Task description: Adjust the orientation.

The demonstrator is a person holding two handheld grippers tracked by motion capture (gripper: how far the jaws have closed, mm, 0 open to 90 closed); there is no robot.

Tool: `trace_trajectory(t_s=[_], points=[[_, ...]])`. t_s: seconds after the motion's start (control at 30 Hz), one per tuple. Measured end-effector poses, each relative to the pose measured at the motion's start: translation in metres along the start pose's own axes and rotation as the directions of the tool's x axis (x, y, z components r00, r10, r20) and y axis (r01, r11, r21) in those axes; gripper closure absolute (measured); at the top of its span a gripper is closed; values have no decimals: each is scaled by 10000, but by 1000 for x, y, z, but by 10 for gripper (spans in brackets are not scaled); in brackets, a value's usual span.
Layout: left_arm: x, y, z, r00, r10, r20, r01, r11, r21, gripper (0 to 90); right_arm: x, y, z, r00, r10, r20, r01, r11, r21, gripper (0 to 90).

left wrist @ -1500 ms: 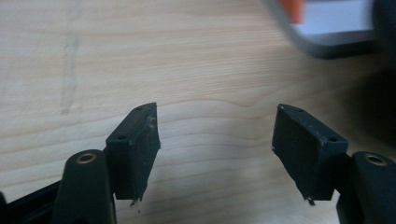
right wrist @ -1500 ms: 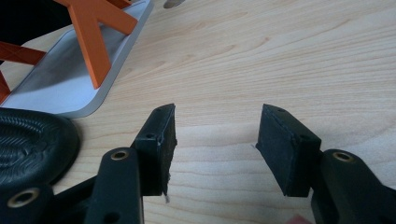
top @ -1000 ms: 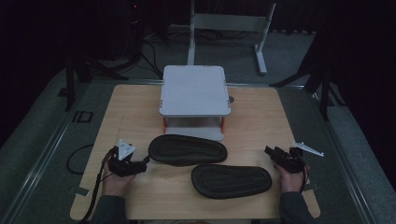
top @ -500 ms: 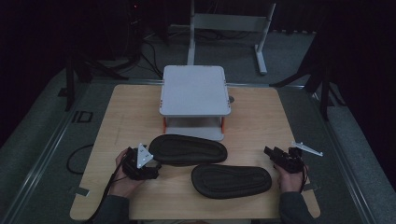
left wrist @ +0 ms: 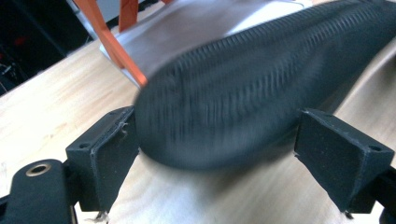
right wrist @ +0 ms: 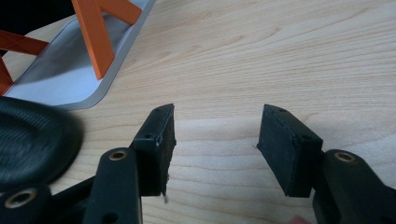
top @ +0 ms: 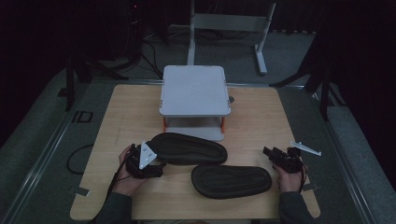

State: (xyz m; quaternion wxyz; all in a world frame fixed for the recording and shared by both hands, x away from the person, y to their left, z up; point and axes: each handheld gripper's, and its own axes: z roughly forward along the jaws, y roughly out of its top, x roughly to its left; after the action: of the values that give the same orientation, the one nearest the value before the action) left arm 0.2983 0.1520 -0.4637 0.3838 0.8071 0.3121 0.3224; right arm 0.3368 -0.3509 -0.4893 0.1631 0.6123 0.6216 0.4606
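Black ribbed insole (left wrist: 243, 88) lying between my left hand-held gripper's (left wrist: 219, 154) spread jaws, positioned to pinch its end; right hand-held gripper (right wrist: 215, 144) spread, empty, over counter (right wrist: 280, 56).

Two black ribbed slippers (top: 189, 148) (top: 231, 180) lie sole-up, staggered on the table

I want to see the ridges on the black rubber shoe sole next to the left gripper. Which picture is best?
The left gripper view: the black ridged rubber sole is close up between the left gripper's open jaws. The high view shows its whole outline, small and dark. The right gripper view catches a blurred sole edge.
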Motion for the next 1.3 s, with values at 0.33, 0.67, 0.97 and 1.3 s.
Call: trace_trajectory(t_s=[0.33, 0.67, 0.97, 1.3], points=[[6, -14, -6, 9998, -80, -174, 87, 9993, 375, 114, -2, 0, -1, 9999, 117, -35, -117, 9999, -19, 454], [25, -28, 19, 9979, -355, -550, 419, 9919, 1201, 79, 0, 0, 0, 10000, -3, -29, 3, 10000, 14, 454], [12, -5, 10, 9991, 303, -286, -287, 9980, 559, 85, -1, 0, 0, 10000, 39, -33, -39, 10000, 23, 454], [14, 13, 23, 9959, 843, -319, -827, 9954, 474, 101, -1, 0, 1, 10000, 13, -44, -13, 10000, 51, 452]])
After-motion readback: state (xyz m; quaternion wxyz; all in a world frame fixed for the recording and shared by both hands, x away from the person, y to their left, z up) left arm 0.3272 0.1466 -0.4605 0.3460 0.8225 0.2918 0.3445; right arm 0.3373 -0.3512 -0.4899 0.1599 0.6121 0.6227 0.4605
